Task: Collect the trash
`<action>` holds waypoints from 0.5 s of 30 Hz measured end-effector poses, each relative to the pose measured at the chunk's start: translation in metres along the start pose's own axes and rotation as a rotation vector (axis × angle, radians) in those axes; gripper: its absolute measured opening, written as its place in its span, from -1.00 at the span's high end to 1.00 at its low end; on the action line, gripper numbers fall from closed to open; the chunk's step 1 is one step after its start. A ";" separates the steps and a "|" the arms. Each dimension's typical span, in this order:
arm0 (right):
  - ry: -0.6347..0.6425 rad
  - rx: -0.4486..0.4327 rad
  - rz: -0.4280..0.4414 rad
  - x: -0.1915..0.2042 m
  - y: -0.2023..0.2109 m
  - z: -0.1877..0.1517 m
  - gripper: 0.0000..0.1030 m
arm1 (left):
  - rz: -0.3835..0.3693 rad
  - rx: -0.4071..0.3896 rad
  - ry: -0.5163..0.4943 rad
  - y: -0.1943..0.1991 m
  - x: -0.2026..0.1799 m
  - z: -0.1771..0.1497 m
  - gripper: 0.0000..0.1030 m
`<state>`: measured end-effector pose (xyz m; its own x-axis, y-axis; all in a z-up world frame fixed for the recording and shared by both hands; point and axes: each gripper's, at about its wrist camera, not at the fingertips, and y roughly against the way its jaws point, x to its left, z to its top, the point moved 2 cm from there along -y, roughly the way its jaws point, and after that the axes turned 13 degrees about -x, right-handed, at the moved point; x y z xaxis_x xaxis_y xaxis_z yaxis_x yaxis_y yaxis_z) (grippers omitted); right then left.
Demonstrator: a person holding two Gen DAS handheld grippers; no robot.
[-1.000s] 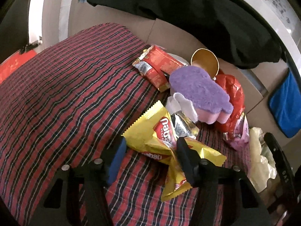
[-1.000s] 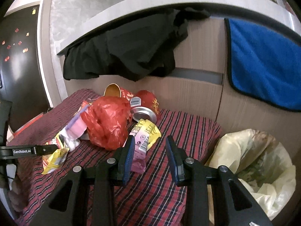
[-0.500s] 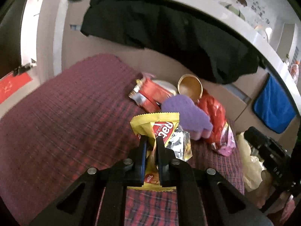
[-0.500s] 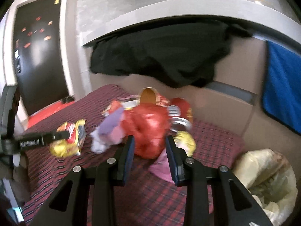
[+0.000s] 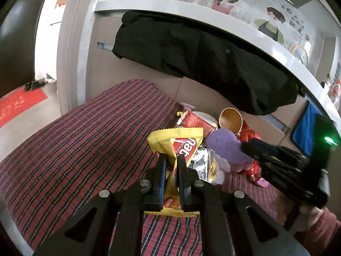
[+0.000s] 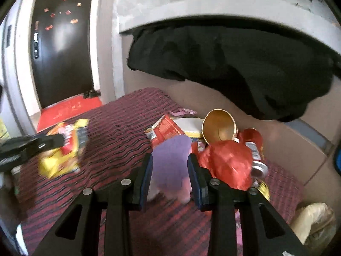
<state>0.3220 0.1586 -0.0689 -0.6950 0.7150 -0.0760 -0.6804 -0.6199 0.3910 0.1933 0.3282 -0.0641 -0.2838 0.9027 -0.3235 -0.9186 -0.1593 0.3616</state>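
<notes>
Wafer wrapper pinched, sponge framed
Left gripper [image 5: 172,166] clamps the yellow wafer wrapper [image 5: 179,143]; right gripper [image 6: 170,166] gapes, purple sponge [image 6: 170,160] lying between its fingers.

Both wrist views close over trash pile [image 5: 221,147]

Open cloth to the left, clutter to the right

The plaid cloth [image 5: 81,140] is left bare on the left side, so free passage is offered there. The right side is blocked by the purple sponge [image 6: 170,155], red bag [image 6: 226,164], gold cup [image 6: 217,130] and can [image 6: 255,155], packed together; overhead room is narrowed by the black garment [image 6: 234,68].
</notes>
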 end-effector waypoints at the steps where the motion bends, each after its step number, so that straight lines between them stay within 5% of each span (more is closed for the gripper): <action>1: -0.002 0.011 -0.009 -0.001 -0.009 0.000 0.38 | 0.002 -0.004 -0.002 0.000 0.001 0.000 0.80; 7: -0.035 0.120 -0.051 -0.010 -0.052 -0.014 0.42 | 0.004 -0.006 0.018 0.001 0.010 0.001 0.80; 13: -0.112 0.152 -0.001 -0.014 -0.036 -0.023 0.38 | -0.012 -0.008 0.016 0.001 0.000 0.002 0.80; 15: -0.084 0.149 0.008 -0.012 -0.025 -0.024 0.56 | -0.022 -0.019 0.004 0.004 -0.009 0.004 0.80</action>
<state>0.3421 0.1580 -0.0999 -0.6741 0.7386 0.0016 -0.6289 -0.5751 0.5232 0.1934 0.3210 -0.0561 -0.2643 0.9046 -0.3344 -0.9299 -0.1470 0.3372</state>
